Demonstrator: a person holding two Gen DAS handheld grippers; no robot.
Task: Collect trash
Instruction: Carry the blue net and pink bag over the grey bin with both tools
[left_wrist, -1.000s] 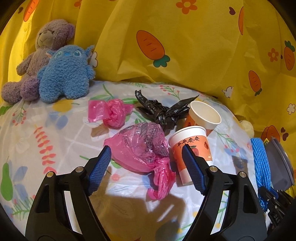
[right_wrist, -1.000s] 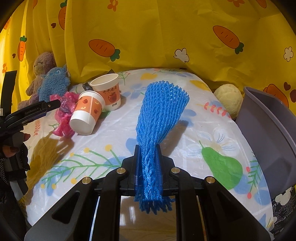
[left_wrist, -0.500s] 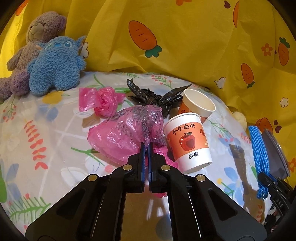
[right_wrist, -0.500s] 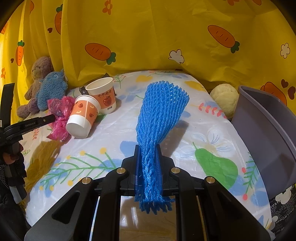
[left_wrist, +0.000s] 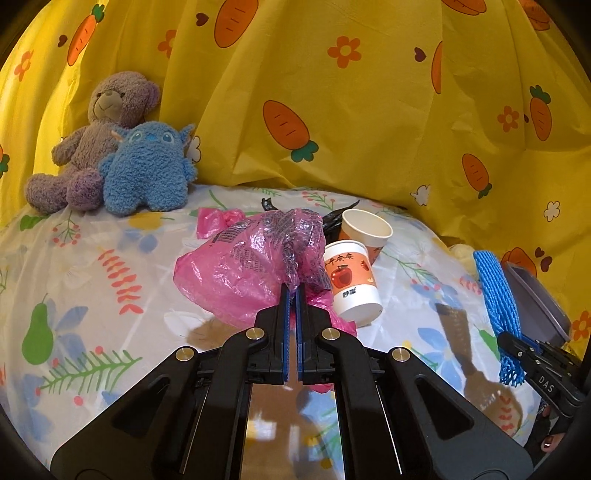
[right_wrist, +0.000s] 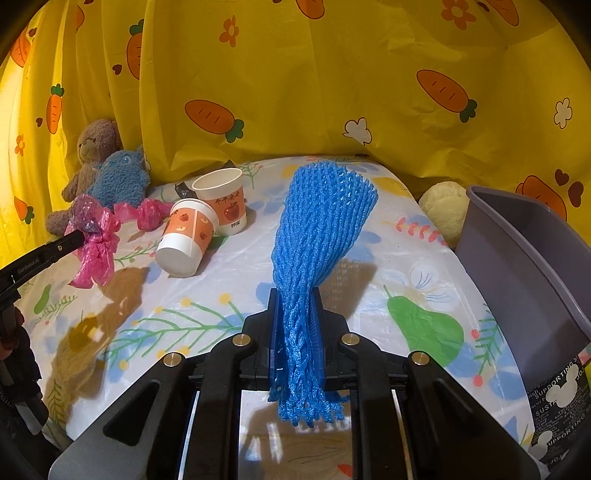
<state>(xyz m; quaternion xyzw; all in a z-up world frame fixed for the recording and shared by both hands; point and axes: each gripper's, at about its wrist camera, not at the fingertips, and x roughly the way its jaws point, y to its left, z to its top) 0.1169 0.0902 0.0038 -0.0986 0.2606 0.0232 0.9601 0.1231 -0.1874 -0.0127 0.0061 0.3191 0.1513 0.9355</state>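
The curtain (left_wrist: 369, 110) is yellow with orange carrots, the bag (left_wrist: 236, 273) is pink, the net (right_wrist: 317, 236) is blue, and the bin (right_wrist: 524, 266) is grey.

We see a yellow curtain (left_wrist: 369, 110) printed with carrots and flowers hanging behind. A table (right_wrist: 229, 295) wears a glossy fruit-and-flower cloth catching bright light.

Black plastic bag (left_wrist: 334, 221): mostly hidden behind pink bag (left_wrist: 243, 273) and cups. Grey bin (right_wrist: 524, 280): cut off at right edge.
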